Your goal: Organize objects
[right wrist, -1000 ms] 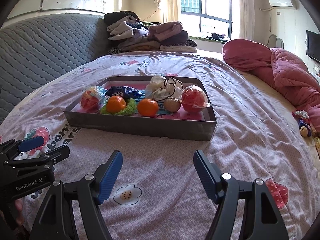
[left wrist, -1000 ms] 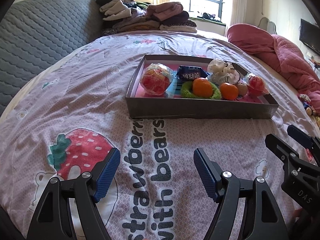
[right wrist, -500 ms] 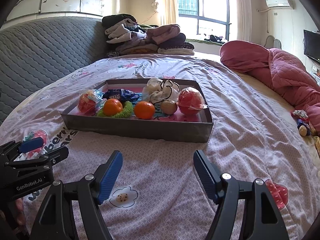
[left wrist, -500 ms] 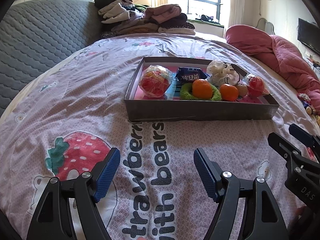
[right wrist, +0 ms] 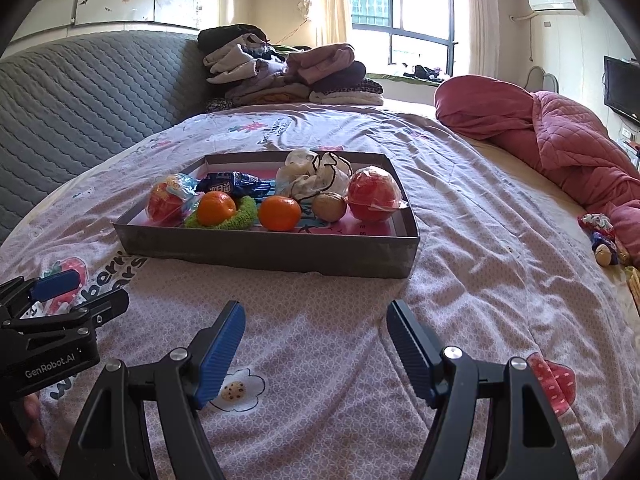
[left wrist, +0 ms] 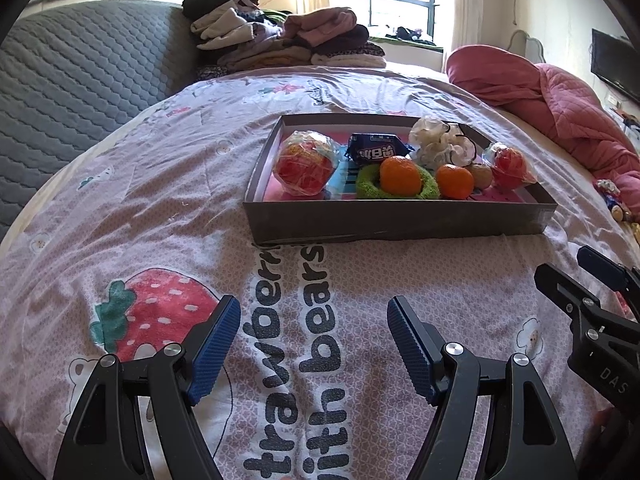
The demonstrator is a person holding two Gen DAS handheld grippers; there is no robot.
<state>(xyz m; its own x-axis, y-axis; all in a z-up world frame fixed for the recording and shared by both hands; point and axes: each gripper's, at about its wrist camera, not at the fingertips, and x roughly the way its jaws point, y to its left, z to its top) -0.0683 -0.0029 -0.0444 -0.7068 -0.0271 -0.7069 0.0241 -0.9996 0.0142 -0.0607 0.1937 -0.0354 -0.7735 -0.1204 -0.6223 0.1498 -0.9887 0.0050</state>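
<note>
Currently both grippers, left [left wrist: 314, 344] and right [right wrist: 316, 350], hover low over the bed [right wrist: 480, 216] short of the tray [right wrist: 264, 254], jaws wide open and holding nothing. All the small items sit in the tray: two oranges [right wrist: 279, 213], one on a green ring [right wrist: 240, 216], two wrapped red balls [right wrist: 374, 194], a blue packet [left wrist: 374, 152], a nut and white scrunchies. Fits either a finished gather or a sort-out pending; can't tell which.

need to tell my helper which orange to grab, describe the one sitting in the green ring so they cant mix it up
On the bed, find the shallow grey tray. Along its near edge, left of middle, lies a fuzzy green ring with an orange resting in it. The second orange just to its right sits bare on the tray floor; only yours has the green ring around it.
</note>
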